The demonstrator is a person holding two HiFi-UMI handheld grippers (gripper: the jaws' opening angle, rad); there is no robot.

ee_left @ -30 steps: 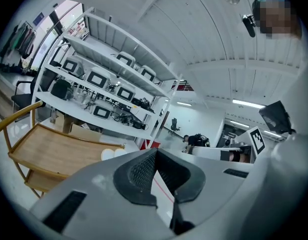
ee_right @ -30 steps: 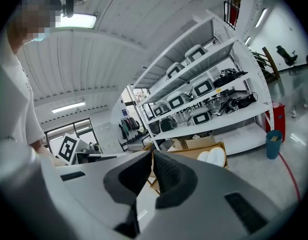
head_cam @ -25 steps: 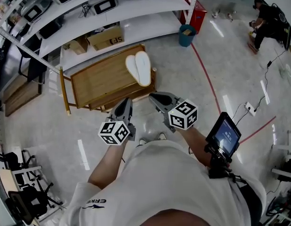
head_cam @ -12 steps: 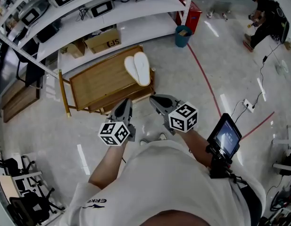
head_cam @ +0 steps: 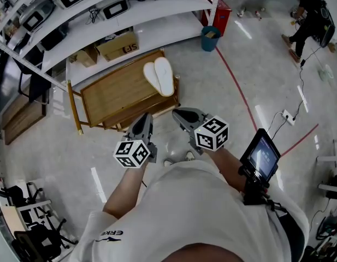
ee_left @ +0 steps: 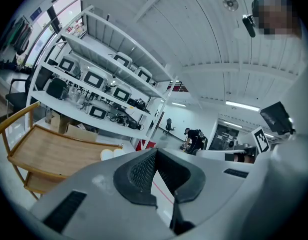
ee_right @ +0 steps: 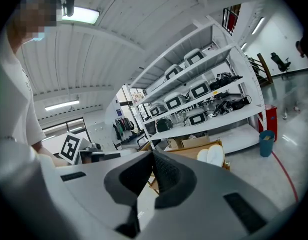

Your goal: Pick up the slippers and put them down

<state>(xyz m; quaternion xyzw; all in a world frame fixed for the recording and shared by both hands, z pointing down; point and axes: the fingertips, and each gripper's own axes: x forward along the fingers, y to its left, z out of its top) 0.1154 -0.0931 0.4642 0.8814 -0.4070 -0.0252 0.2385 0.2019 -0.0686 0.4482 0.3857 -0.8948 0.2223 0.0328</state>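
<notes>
Approach step judged. White slippers (head_cam: 160,77) laid side by side at right end of tabletop (head_cam: 113,97). Left claw (head_cam: 144,120) and right claw (head_cam: 181,113) held short of tabletop, both closed, empty. Next: opening and forward reach needed.

The slippers (head_cam: 160,76) lie together on the right end of the wooden cart (head_cam: 111,97); shelving (head_cam: 157,30) stands behind it, a bin (head_cam: 210,39) at the shelving's right; my left gripper (head_cam: 145,117) and right gripper (head_cam: 177,113) hang side by side before the cart
</notes>
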